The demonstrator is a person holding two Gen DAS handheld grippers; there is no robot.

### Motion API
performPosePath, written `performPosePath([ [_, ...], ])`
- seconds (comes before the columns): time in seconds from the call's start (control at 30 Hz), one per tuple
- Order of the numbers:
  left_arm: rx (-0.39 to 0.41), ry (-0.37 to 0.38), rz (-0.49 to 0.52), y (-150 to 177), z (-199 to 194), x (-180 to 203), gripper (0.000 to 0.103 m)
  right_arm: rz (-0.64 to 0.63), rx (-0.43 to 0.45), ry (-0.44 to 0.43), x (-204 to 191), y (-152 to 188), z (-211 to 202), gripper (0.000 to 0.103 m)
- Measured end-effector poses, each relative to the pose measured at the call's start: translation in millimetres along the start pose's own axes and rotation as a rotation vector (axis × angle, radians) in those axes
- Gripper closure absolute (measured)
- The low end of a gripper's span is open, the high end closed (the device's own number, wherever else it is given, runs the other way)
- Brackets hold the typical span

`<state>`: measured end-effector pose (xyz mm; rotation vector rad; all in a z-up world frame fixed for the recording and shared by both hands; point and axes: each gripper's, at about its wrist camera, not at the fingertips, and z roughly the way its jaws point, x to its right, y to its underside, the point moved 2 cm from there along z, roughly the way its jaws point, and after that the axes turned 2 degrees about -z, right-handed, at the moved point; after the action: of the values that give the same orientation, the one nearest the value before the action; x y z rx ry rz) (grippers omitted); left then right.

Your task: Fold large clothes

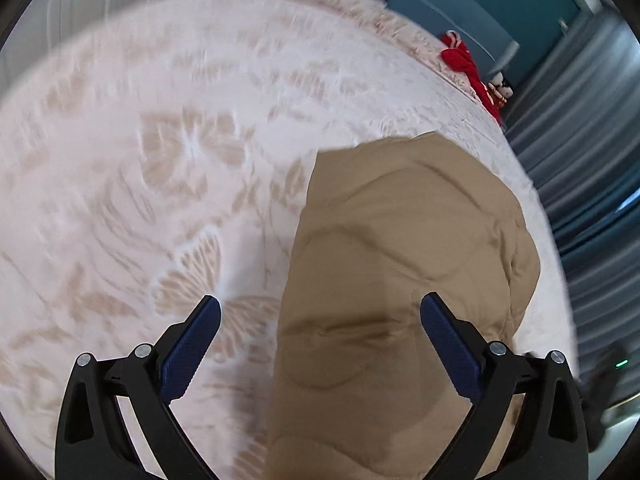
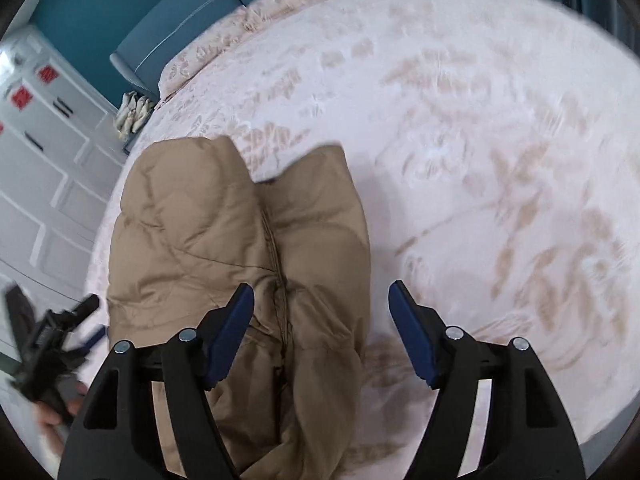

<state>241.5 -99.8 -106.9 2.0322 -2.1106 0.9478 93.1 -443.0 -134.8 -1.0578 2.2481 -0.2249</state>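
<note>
Both hand-held grippers, left (image 1: 320,312) and right (image 2: 321,300), hang wide open and hold nothing above the folded tan padded coat (image 2: 248,240) on the patterned bed (image 1: 160,140).

I am in a home bedroom. A bed (image 2: 460,128) with a pale floral cover fills the view, against a padded blue headboard (image 2: 192,20) and teal wall (image 2: 80,8). White panelled wardrobe doors (image 2: 44,152) stand beside it; blue-grey curtains (image 1: 580,128) hang opposite.
</note>
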Motion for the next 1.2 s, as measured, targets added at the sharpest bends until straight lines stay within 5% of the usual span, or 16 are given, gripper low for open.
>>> performPosePath([
  [0.27,-0.144,0.258,-0.155,8.1,43.0,-11.6,0.005,0.138,-0.128,-0.148,17.8,8.0,48.2,0.035],
  [0.4,-0.154,0.289,-0.164,9.0,54.6,-6.8,0.005,0.21,-0.134,-0.249,22.3,9.9,63.1,0.036],
  [0.5,-0.158,0.314,-0.162,7.5,53.8,-3.8,0.005,0.216,-0.137,-0.292,17.3,10.3,70.4,0.047],
  [0.53,-0.151,0.319,-0.143,7.1,50.8,-0.7,0.005,0.212,-0.146,-0.324,13.3,10.7,74.1,0.058],
  [0.67,-0.091,0.295,-0.018,1.1,36.5,15.3,0.016,0.135,-0.11,-0.339,-10.3,0.5,67.1,0.084],
  [0.97,0.165,0.301,0.169,-71.3,-37.6,33.0,0.025,-0.187,0.102,-0.256,-123.7,-56.4,35.0,0.088],
  [1.2,0.28,0.233,0.229,-130.2,-62.6,13.6,0.025,-0.318,0.137,-0.233,-204.6,-84.4,60.6,0.088],
])
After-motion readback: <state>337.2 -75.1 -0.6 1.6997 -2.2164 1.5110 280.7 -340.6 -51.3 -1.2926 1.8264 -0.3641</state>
